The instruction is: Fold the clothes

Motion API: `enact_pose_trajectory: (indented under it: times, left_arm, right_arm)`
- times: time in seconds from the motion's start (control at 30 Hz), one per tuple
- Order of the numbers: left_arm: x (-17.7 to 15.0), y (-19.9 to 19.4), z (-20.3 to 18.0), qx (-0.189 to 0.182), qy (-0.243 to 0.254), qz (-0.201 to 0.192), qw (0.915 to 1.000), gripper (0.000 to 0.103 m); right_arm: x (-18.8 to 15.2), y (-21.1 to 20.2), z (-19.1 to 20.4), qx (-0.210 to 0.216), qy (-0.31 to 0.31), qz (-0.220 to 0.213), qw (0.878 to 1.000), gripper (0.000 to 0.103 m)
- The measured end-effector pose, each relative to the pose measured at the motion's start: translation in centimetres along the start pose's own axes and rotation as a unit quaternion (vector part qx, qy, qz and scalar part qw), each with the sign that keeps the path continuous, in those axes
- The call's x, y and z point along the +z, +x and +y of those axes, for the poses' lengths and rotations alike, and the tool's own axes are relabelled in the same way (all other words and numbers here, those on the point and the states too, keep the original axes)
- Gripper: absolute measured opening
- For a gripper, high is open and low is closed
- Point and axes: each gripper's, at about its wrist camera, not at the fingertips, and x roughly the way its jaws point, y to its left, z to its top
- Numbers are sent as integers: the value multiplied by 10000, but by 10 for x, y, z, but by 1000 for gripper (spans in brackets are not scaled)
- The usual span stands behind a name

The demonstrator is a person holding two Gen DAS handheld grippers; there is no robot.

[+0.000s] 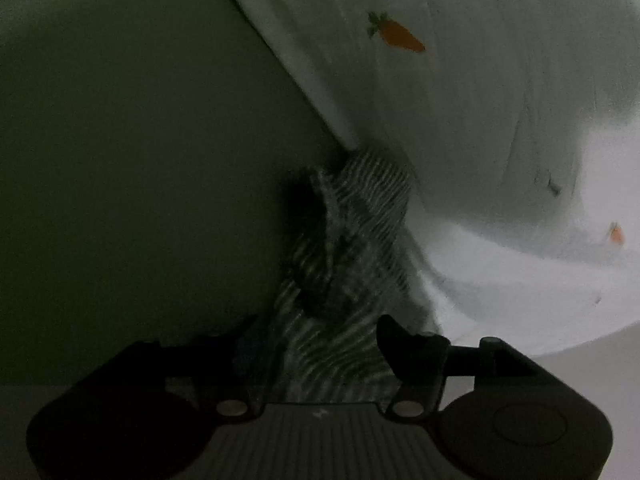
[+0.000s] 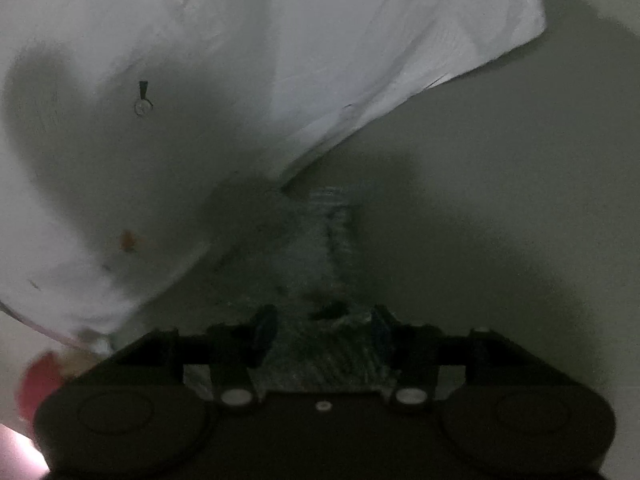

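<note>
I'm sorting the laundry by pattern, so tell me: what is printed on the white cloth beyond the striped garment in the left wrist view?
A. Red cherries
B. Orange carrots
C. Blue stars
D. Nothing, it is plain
B: the white cloth carries an orange carrot with a green top, and part of another shows near the right edge.

A plain greenish surface [image 1: 132, 160] carries a white cloth [image 1: 460, 100] printed with small carrots [image 1: 396, 34]. The cloth's corner [image 2: 536, 20] lies flat on it. A striped garment [image 1: 360, 232] lies beside the cloth's edge, touching it.
</note>
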Motion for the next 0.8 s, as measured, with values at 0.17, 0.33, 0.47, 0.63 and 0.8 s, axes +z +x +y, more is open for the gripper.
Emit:
enact_pose_trajectory:
  times: [0.17, 0.33, 0.47, 0.63, 0.8]
  left_arm:
    - [-32, -3, -15, 217, 682, 388, 9967, 65]
    - [-64, -2, -29, 206, 890, 657, 9937, 66]
    - [-81, -1, -34, 197, 889, 788, 9927, 70]
    - [-84, -12, -37, 199, 914, 695, 9932, 70]
    - [-84, -29, -45, 370, 1211, 516, 9906, 70]
  right_arm:
    - [-21, -15, -26, -97, 472, 489, 9976, 56]
    - [-53, 1, -35, 139, 699, 1243, 9897, 56]
    - [-62, 26, -32, 74, 584, 1597, 9854, 48]
    - [-43, 48, -24, 476, 631, 1844, 9797, 3]
    - [4, 59, -13, 1361, 1164, 1346, 9746, 3]
